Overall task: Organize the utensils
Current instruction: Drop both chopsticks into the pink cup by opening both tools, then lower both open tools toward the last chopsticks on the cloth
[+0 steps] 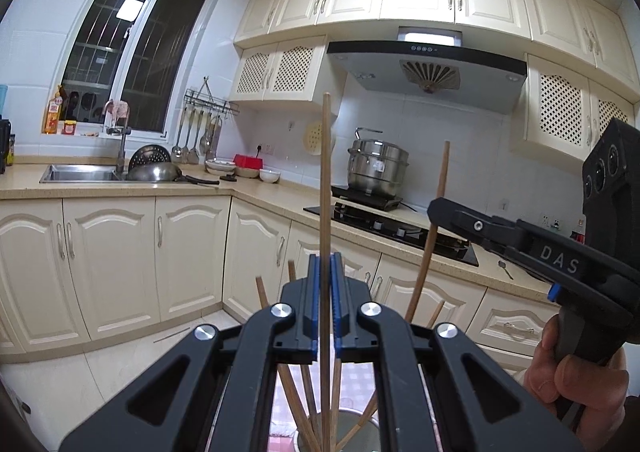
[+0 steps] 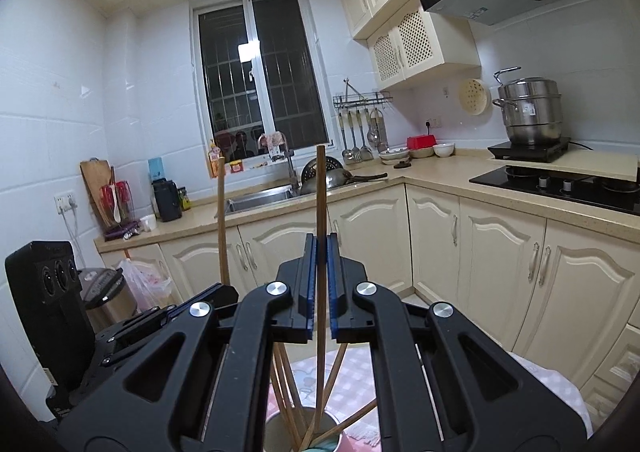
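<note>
Chopsticks: two held, one per gripper. Left gripper (image 1: pixel 325 264), fingers (image 1: pixel 313 292) pressed onto one upright chopstick (image 1: pixel 325 171), whose lower end reaches down into a metal cup (image 1: pixel 360 428) below. Right gripper (image 2: pixel 320 248), fingers (image 2: pixel 307 284) likewise pinching a second chopstick (image 2: pixel 320 191), upright, its lower end in the same cup (image 2: pixel 276 428). Further chopsticks (image 1: pixel 296 404) lean fanned out inside the cup. Cup stands on a pink checked cloth (image 2: pixel 352 380) covering the tabletop. Right gripper also visible from the left camera, held in a hand (image 1: pixel 576 372). Background: kitchen cabinets (image 1: pixel 120 252), sink (image 1: pixel 80 173), stove (image 1: pixel 400 228), steel pot (image 1: pixel 378 167).
</note>
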Tool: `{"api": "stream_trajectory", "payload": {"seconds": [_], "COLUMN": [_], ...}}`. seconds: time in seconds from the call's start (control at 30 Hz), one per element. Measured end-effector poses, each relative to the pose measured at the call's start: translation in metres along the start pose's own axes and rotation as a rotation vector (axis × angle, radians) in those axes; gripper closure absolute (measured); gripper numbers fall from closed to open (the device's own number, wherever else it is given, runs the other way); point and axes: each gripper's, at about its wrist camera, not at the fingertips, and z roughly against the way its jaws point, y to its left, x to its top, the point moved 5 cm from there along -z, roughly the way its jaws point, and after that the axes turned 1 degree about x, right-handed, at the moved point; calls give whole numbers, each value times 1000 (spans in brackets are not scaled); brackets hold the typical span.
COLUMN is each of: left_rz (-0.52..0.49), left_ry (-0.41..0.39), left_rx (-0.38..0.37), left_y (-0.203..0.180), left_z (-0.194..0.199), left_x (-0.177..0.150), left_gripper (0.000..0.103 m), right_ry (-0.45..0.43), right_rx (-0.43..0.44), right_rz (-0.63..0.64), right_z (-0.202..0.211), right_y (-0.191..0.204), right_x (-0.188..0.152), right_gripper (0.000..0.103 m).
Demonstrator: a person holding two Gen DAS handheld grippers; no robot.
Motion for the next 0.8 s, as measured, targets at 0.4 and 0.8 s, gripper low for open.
{"api": "stream_trajectory", "payload": {"seconds": [0.4, 0.8], "left_rz": [-30, -21], "left_ry": [69, 60], "left_rx": [15, 91], "left_y": [9, 15], "left_z": [-16, 28], "left_x": [-42, -32], "left_gripper": [89, 10], "right_ry": [137, 60], "right_rx": [-28, -149], "right_rz": [-26, -190], "right_z": [-22, 50], "right_y": [-13, -56], "right_x": [-35, -14], "right_gripper": [74, 6]}}
